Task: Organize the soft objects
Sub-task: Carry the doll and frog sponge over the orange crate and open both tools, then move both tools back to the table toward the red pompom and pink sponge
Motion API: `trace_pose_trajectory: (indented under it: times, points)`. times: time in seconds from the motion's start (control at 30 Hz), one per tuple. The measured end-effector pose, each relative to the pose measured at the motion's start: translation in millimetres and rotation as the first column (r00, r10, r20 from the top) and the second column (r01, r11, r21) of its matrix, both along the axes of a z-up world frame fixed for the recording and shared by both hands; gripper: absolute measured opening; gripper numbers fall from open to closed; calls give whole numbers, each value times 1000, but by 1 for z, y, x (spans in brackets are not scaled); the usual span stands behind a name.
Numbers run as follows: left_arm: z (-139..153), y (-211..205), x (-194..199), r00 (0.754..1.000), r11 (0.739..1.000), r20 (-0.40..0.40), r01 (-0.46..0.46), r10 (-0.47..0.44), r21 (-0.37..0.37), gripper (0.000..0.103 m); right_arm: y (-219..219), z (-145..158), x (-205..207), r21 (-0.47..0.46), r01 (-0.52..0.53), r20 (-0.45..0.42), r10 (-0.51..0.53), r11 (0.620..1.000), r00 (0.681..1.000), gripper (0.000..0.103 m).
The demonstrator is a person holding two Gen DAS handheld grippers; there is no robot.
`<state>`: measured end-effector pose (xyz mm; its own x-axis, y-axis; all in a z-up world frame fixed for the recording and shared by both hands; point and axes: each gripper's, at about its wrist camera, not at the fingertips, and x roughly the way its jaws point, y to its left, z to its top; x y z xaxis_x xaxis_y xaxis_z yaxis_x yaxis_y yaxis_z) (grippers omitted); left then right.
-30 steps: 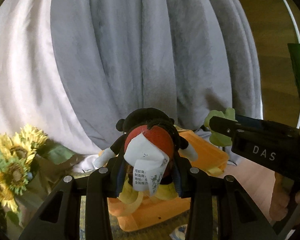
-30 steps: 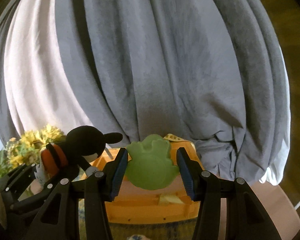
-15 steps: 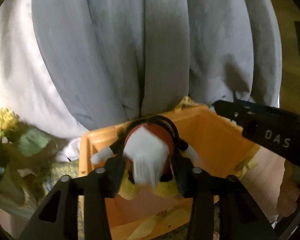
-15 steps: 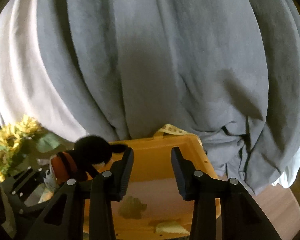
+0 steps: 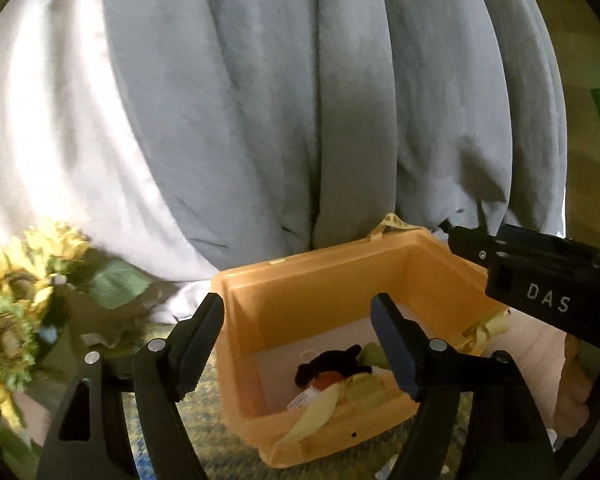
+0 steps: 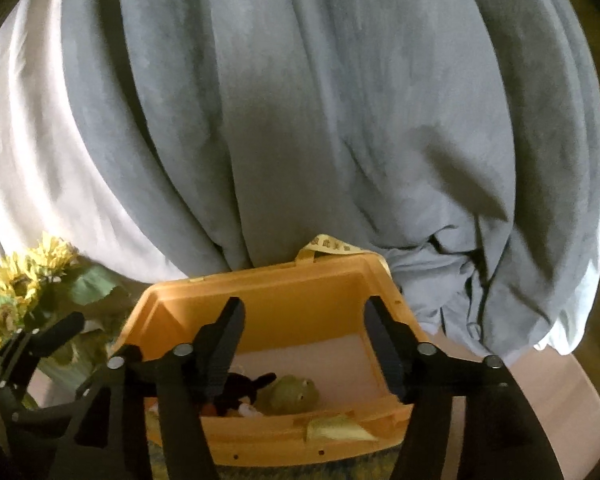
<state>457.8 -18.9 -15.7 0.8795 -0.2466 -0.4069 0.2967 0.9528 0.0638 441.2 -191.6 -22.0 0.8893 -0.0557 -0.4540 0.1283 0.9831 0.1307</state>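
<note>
An orange plastic bin (image 5: 324, 280) (image 6: 260, 292) stands in front of a grey curtain. On its floor lie a black and red plush toy (image 5: 332, 366) (image 6: 244, 390) and a green frog plush (image 6: 290, 394) (image 5: 374, 354), side by side. My left gripper (image 5: 298, 344) hovers over the bin's near left corner; its jaws are opening and hold nothing. My right gripper (image 6: 304, 354) hangs above the bin's near side, jaws opening, nothing between them. In the left wrist view the right gripper's black body shows at the right (image 5: 540, 284).
A grey curtain (image 6: 320, 120) and a white curtain (image 5: 40, 140) hang close behind the bin. Artificial sunflowers (image 5: 16, 292) (image 6: 24, 280) stand left of it. A patterned mat (image 5: 220, 432) lies under the bin. Bare floor (image 6: 572, 392) shows at the right.
The left gripper carried the black and red plush over the bin and let it drop in. The right gripper released the green frog into the bin. Both jaws spread wider.
</note>
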Motion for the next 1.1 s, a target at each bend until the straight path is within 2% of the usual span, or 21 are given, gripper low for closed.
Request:
trace_pose_trajectory:
  times: [0.2, 0.5, 0.83, 1.1]
  points:
    - [16, 20, -31, 999, 999, 34, -34, 34, -14, 79, 14, 17, -28, -17, 2, 42, -1, 1000, 999, 74]
    - [23, 46, -76, 996, 998, 62, -60, 62, -24, 80, 39, 25, -70, -25, -39, 62, 40, 999, 997, 75]
    - [3, 62, -119, 995, 996, 28, -91, 91, 0, 81, 58, 10, -104, -34, -79, 24, 79, 996, 997, 75]
    - [-19, 65, -134, 994, 995, -38, -102, 102, 12, 81, 65, -13, -120, -15, -102, -35, 101, 995, 994, 75]
